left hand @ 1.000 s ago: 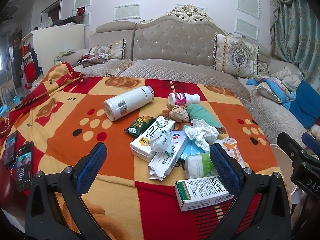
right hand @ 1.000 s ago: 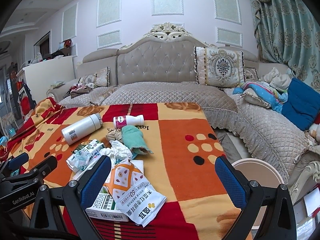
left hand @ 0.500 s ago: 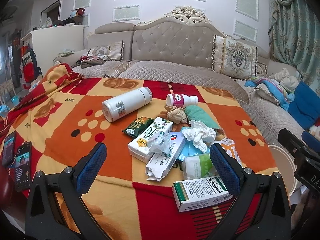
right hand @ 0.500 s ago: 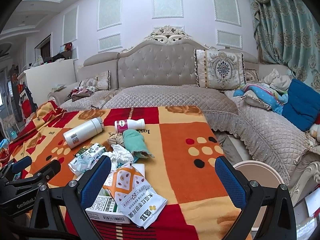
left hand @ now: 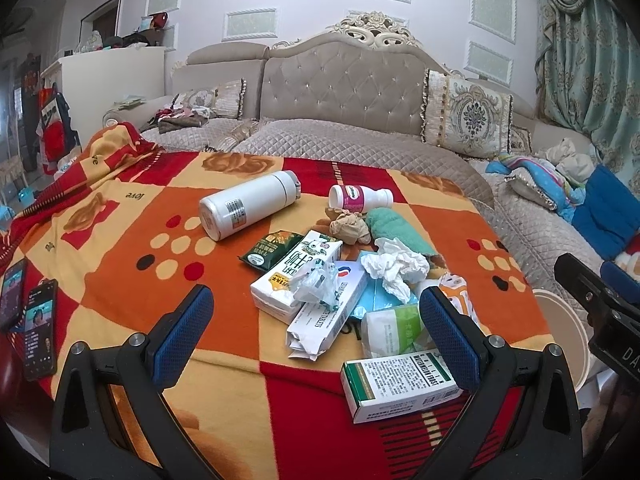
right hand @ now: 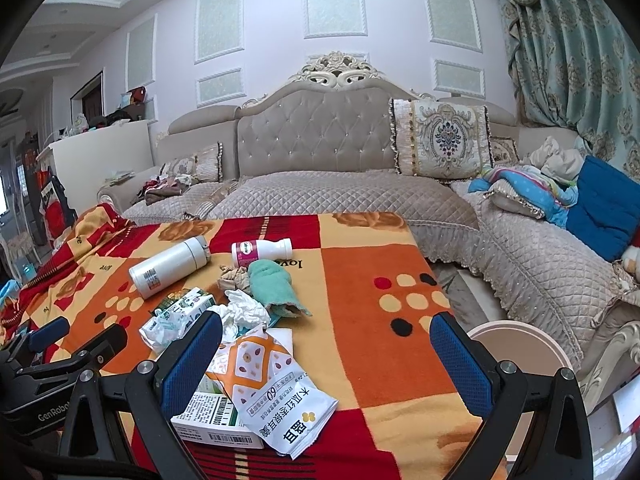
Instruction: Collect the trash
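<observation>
Litter lies heaped on a red and orange blanket (left hand: 120,248): a green-and-white box (left hand: 400,384), a torn carton (left hand: 296,276), crumpled tissue (left hand: 394,266), a small pink-labelled bottle (left hand: 358,197) and a white flask (left hand: 248,210). My left gripper (left hand: 316,330) hangs open over the near side of the heap, holding nothing. In the right wrist view an orange snack bag (right hand: 272,392) lies between the fingers of my open right gripper (right hand: 326,358), with the same box (right hand: 216,420) beside its left finger. A cream bin (right hand: 524,348) stands past the blanket's right edge.
Two phones (left hand: 38,332) lie at the blanket's left edge. A teal cloth (right hand: 276,286) and a brown paper wad (left hand: 350,228) sit in the pile. A quilted sofa (right hand: 340,196) with cushions and clothes wraps the back and right.
Both grippers have risen and tipped upward slightly, so the pile sits lower in each view. Nothing on the blanket has moved, and both stay open.
</observation>
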Action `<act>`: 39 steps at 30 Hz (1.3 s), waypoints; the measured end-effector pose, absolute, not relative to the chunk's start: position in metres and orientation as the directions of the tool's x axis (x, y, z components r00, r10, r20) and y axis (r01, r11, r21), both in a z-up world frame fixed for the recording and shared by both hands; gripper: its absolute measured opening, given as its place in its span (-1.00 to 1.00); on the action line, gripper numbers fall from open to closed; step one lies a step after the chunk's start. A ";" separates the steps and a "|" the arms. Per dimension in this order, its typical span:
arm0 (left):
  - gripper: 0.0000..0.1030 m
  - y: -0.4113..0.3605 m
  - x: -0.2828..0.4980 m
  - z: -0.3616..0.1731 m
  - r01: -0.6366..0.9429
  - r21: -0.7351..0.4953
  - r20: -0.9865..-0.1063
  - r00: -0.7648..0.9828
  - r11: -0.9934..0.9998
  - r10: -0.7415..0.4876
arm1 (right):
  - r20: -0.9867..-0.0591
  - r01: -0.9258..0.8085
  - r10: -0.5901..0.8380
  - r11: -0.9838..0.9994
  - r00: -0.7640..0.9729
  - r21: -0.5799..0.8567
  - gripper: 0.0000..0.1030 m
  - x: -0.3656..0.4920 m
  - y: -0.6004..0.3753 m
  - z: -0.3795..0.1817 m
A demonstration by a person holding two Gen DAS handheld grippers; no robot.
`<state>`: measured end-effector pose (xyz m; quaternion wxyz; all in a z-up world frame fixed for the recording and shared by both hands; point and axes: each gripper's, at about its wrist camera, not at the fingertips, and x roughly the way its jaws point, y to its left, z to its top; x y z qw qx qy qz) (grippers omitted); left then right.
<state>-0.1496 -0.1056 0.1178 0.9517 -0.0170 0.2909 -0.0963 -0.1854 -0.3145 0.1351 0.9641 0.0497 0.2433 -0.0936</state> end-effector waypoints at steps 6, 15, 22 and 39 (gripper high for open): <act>0.99 -0.107 -0.150 0.116 0.175 -0.087 -0.550 0.812 0.981 -0.194 | -0.476 0.203 -0.148 0.977 0.867 0.066 1.00 -0.184 -0.317 0.134; 0.99 -0.107 -0.150 0.114 0.175 -0.087 -0.549 0.813 0.981 -0.194 | -0.478 0.201 -0.148 0.978 0.866 0.061 1.00 -0.185 -0.315 0.134; 0.99 -0.107 -0.150 0.114 0.175 -0.085 -0.549 0.813 0.981 -0.192 | -0.483 0.202 -0.146 0.977 0.863 0.066 1.00 -0.186 -0.317 0.131; 0.99 -0.106 -0.150 0.110 0.172 -0.086 -0.555 0.810 0.981 -0.191 | -0.496 0.192 -0.139 0.980 0.857 0.056 1.00 -0.186 -0.316 0.126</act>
